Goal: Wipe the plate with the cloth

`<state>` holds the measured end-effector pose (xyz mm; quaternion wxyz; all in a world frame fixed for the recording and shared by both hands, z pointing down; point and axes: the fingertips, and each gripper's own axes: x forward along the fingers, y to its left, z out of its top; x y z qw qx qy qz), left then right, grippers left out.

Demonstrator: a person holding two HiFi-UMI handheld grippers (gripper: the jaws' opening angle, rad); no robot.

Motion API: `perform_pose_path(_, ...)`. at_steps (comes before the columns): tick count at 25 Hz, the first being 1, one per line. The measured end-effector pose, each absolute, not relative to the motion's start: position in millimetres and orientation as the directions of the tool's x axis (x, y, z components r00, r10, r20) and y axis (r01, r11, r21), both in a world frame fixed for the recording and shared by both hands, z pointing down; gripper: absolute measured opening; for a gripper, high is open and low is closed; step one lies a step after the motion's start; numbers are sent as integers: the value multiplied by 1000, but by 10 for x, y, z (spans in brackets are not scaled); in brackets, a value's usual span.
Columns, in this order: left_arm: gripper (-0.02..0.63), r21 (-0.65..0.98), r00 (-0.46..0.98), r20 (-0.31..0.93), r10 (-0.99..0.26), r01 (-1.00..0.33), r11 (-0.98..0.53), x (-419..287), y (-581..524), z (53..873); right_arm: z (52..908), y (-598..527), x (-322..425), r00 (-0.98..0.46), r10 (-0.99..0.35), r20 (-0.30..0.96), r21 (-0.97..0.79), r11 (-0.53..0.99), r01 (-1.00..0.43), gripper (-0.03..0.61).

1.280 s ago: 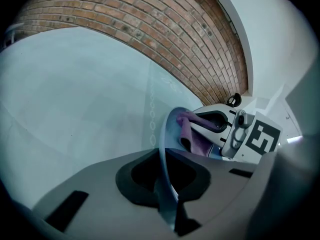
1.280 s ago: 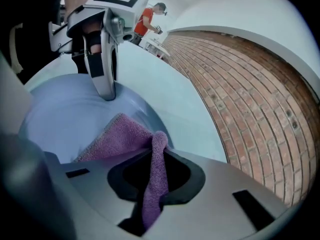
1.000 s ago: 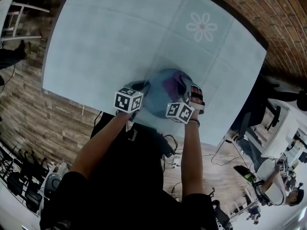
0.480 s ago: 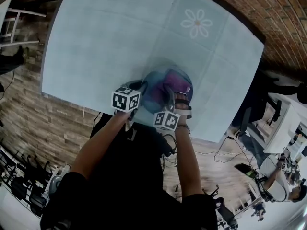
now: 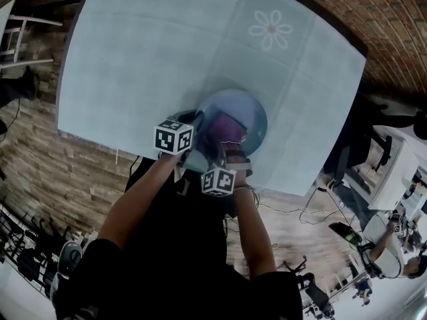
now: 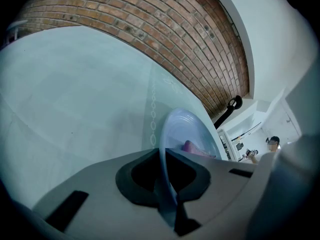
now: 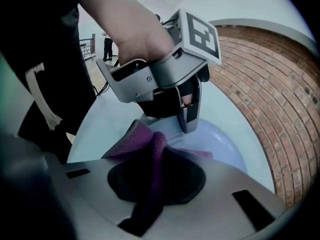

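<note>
Two grippers: left gripper clamped on the blue plate's rim at 9 o'clock, likely steadying it; right gripper gripping the purple cloth, which lies on the plate, for wiping; plate at table's 6 o'clock edge.

plate 1 | cloth 1 | table 1 | left tool + right tool = 2

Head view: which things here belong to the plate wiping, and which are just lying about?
In the job:
pale blue round plate
purple cloth
left gripper, clamped on the plate's rim
right gripper, clamped on the cloth

Just about:
light blue tablecloth with a flower print
person at lower right
</note>
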<state>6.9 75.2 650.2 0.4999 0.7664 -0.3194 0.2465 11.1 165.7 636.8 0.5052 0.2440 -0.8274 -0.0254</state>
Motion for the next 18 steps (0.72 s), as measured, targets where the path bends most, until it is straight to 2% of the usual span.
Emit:
perform_pose_path(6,51,607,674,698,-244,-737,-299,69,759,6507,6373,1800,183,-385,-374,844,200,884,-421,57)
perform_pose_path(18,51,612,677,697,-236,-734,-295,71,766,6503,6389,1930,529,-320,-380,868,237,882,-406,57)
